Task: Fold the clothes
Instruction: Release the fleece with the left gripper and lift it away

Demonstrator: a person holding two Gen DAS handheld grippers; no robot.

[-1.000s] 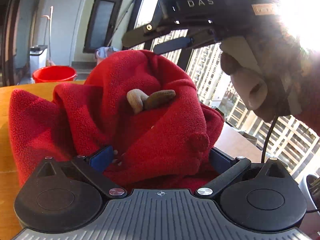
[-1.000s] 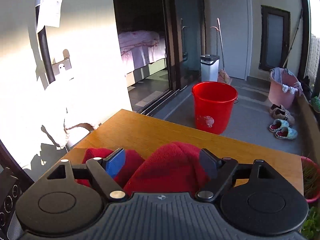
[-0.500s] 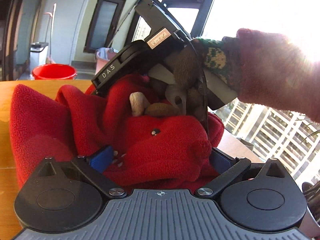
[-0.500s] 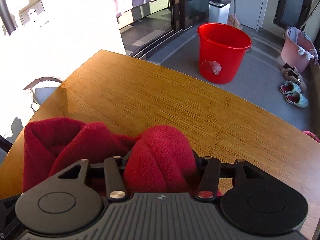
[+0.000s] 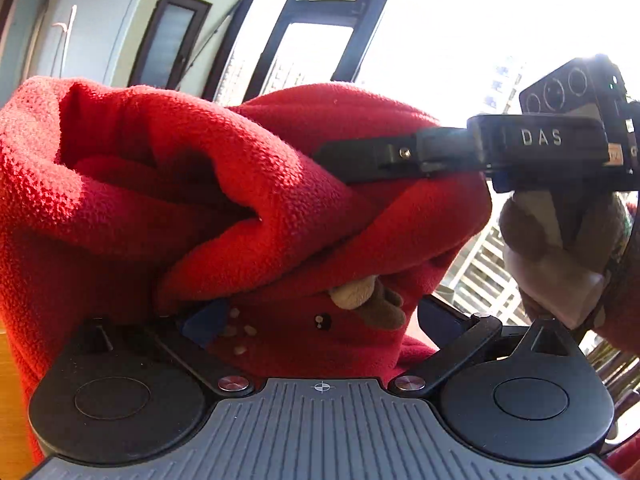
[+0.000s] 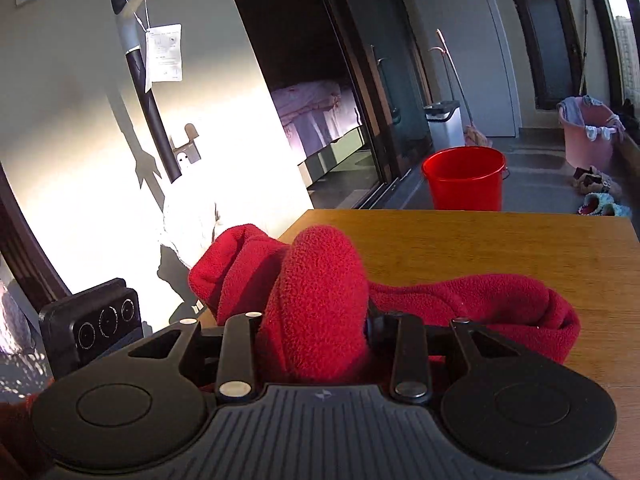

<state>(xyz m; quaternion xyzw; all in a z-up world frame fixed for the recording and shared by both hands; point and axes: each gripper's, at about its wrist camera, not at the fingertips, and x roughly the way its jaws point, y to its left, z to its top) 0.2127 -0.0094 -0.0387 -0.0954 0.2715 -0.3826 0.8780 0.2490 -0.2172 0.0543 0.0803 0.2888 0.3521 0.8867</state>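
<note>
We see one red fleece (image 6: 320, 300), one bucket (image 6: 464, 178); our right gripper (image 6: 316, 328), tilted down, is closing on a fold, left gripper (image 5: 320, 320) spread around fleece.

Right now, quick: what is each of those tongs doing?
Left tongs: spread wide around the red fleece garment; whether they pinch it cannot be told.
Right tongs: closing, a fold of the garment squeezed between them.

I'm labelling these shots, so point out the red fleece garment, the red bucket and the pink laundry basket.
red fleece garment (image 6: 320, 300): right wrist view, on the bunched fold between the tool's fingers.
red bucket (image 6: 466, 184): right wrist view, front wall.
pink laundry basket (image 6: 586, 144): right wrist view, side wall.
</note>
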